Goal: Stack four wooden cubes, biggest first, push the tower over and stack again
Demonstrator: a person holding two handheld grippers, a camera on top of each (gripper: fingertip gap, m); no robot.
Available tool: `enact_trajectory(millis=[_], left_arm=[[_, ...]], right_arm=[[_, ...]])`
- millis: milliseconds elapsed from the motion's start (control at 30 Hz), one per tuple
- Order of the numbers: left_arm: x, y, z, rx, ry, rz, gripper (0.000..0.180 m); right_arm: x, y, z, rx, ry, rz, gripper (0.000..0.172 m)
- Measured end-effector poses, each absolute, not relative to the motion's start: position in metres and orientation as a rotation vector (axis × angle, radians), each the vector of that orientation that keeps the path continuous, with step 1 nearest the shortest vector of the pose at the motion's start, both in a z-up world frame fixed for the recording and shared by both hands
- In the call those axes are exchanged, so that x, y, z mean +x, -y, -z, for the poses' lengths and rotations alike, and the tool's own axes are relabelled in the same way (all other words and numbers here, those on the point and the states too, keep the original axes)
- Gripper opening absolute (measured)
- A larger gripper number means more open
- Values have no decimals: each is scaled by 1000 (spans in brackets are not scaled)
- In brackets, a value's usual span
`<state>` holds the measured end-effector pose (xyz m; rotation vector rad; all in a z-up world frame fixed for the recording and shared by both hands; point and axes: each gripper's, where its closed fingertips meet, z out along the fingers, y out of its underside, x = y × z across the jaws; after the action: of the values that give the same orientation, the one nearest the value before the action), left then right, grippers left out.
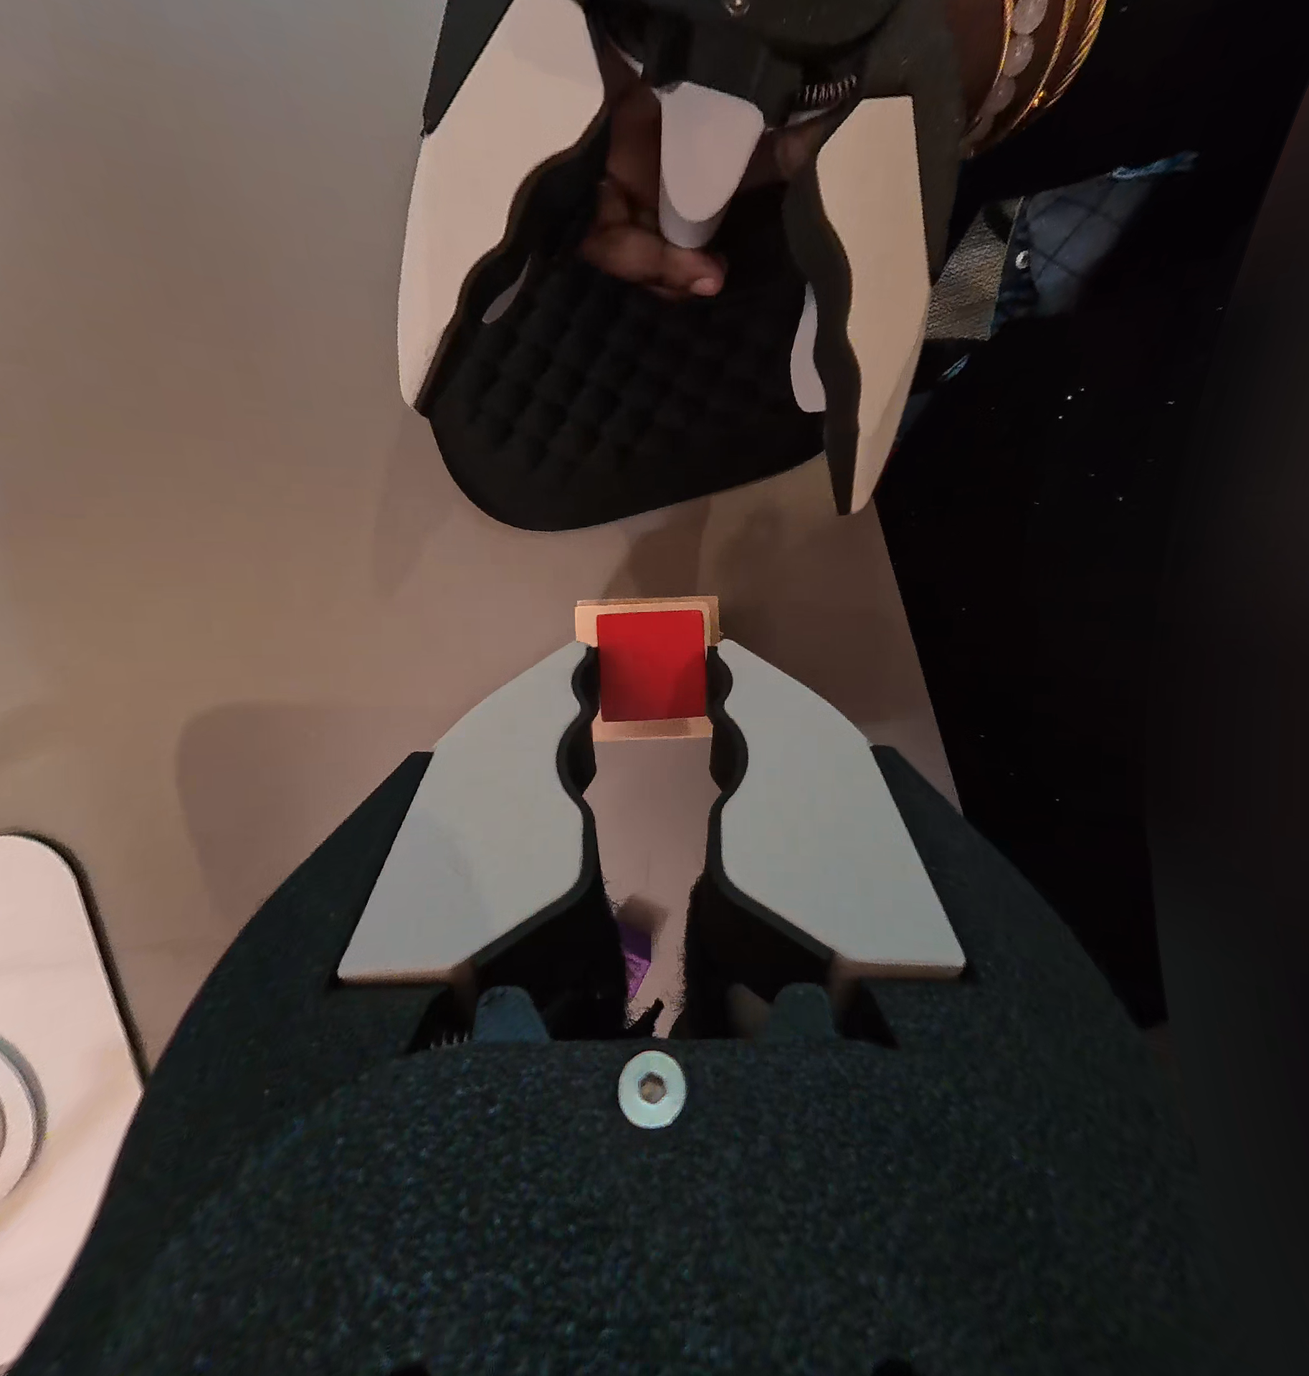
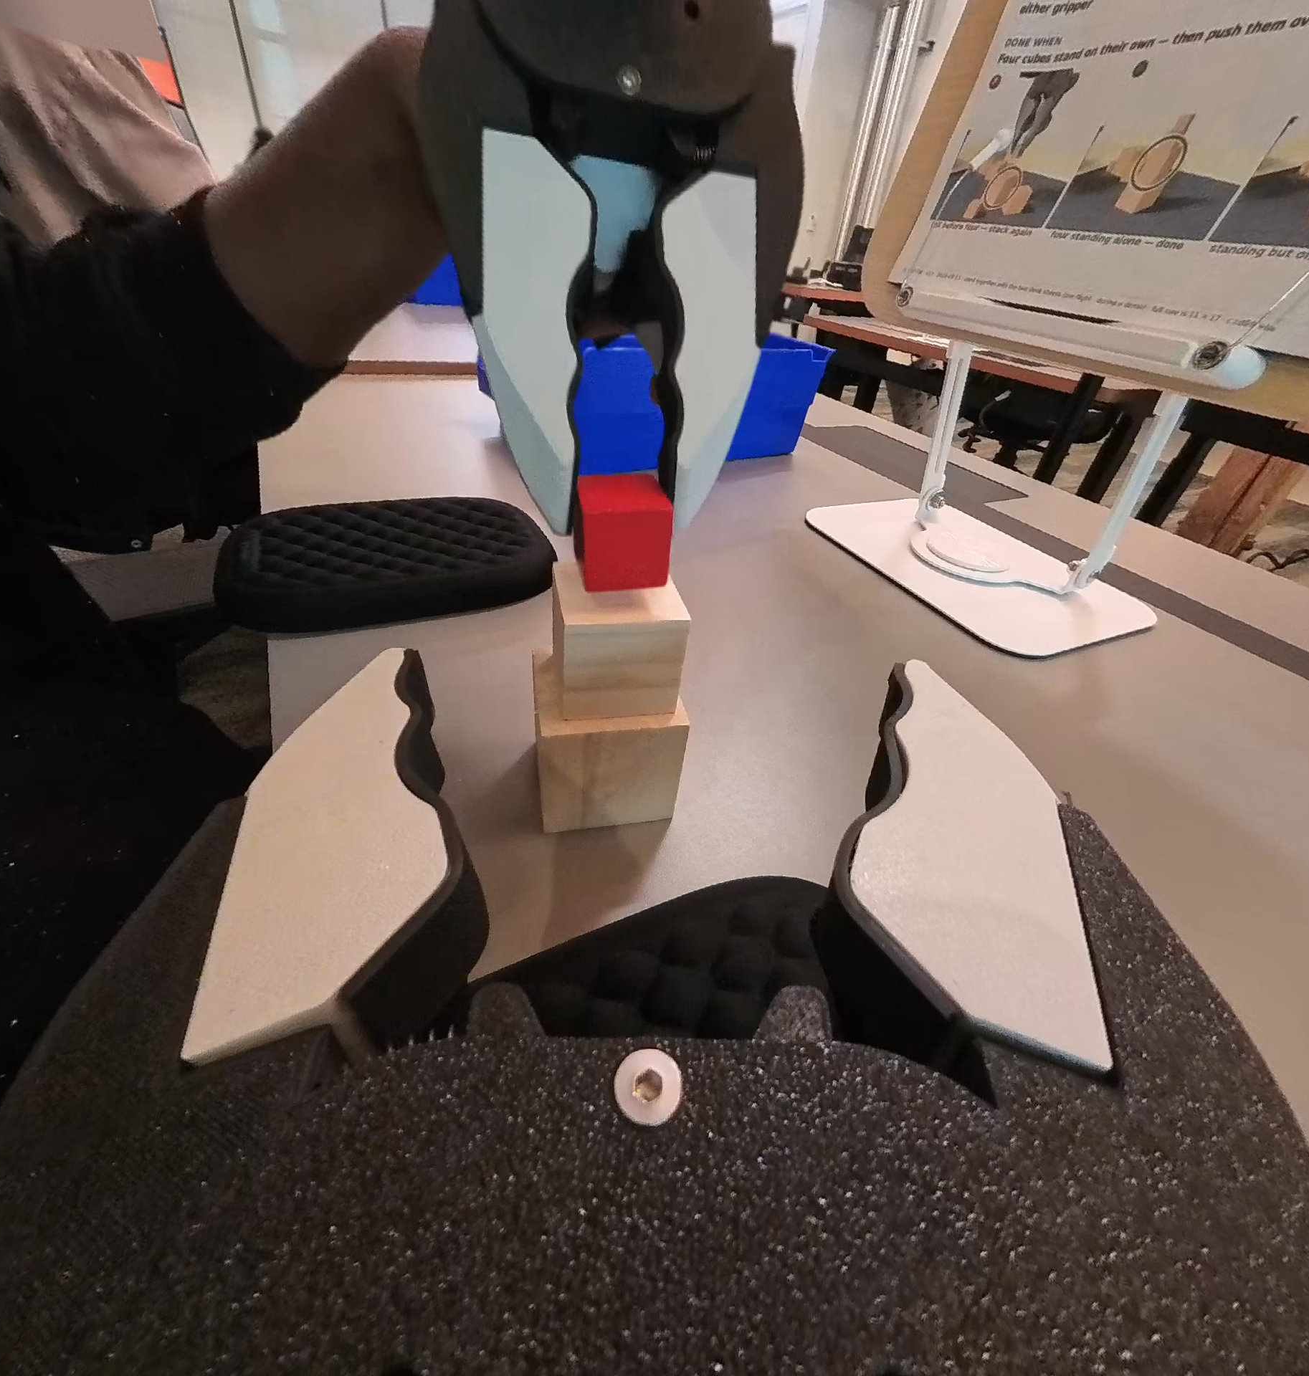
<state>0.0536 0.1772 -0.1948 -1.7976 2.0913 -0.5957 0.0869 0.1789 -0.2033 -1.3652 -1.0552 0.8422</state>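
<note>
Our left hand-held gripper (image 1: 650, 674) points straight down with its dark pads (image 1: 578, 689) pressed on both sides of a red cube (image 2: 623, 532), which sits on, or just above, the upper of two stacked wooden cubes (image 2: 622, 655) on the grey worktop (image 2: 897, 744). Our right hand-held gripper (image 2: 655, 696) waits with its fingers wide apart and nothing between them, level with the stack and near it. We see blue bins (image 2: 778, 406) behind the stack, but cannot tell what they contain.
</note>
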Motion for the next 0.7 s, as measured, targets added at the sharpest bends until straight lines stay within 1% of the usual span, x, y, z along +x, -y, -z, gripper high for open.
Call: enact_trajectory(millis=[700], left_arm=[[52,-181,202,-1826,-2064,567,27]], right_arm=[[87,-179,203,-1363,1054,-839,111]])
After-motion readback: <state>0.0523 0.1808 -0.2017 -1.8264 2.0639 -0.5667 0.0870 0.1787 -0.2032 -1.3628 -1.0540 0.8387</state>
